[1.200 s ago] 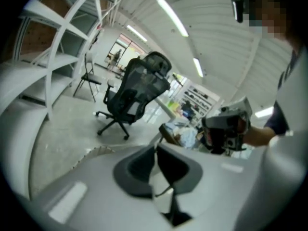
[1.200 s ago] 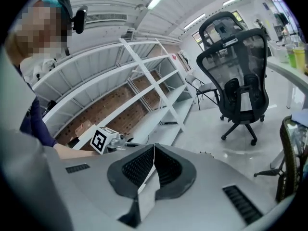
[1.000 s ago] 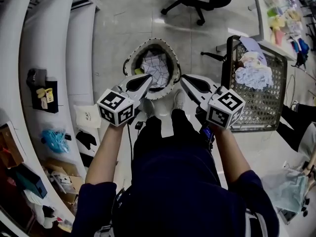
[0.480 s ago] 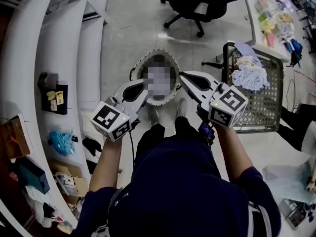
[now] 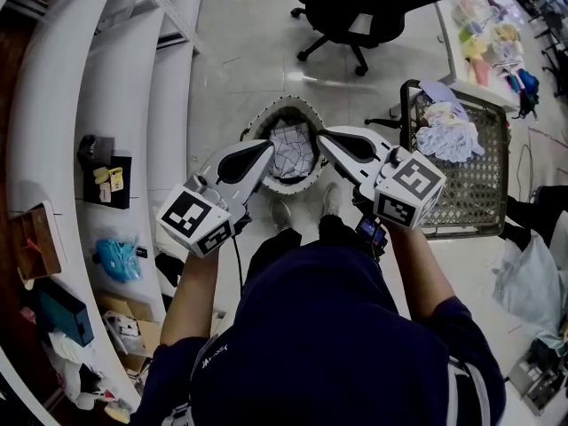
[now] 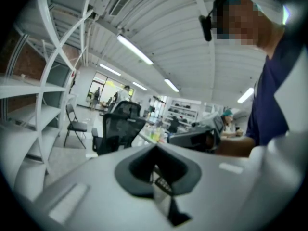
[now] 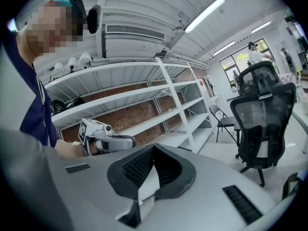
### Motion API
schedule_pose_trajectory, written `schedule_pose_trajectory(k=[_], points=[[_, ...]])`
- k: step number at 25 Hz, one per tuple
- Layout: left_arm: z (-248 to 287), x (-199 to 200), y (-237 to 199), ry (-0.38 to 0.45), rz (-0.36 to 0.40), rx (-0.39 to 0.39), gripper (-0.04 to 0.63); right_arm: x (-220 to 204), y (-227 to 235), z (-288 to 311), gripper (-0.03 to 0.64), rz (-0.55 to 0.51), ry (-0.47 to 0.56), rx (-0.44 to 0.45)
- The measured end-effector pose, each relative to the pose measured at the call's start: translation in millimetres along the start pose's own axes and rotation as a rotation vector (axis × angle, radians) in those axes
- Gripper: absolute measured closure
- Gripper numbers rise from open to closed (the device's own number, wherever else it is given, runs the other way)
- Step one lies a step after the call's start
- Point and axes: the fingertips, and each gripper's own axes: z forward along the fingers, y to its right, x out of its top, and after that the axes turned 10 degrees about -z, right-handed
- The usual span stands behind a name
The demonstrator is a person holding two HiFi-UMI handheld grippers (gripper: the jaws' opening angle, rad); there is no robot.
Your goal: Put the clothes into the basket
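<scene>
Clothes (image 5: 291, 149) lie in the round basket (image 5: 286, 103) beneath both claw tips; I hold the left claw (image 5: 268, 145) and right claw (image 5: 322, 137) nearly level, angled inward, each with jaws together.

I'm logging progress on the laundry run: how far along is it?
Done: a checked cloth lies inside the round basket. In hand: the left gripper and right gripper are each shut on a thin white edge, apparently that basket's rim, one on each side. Left: more clothes sit piled in the wire basket to the right; whether they are meant to be moved I cannot tell.
</scene>
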Motion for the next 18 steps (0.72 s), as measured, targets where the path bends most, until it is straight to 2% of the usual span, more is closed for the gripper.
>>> schedule_pose_trajectory(k=[18], points=[[-12,8,-2,0.025,0.010,0.004,0.592,9,-21,5,0.609,-0.034,0.005,0.013]])
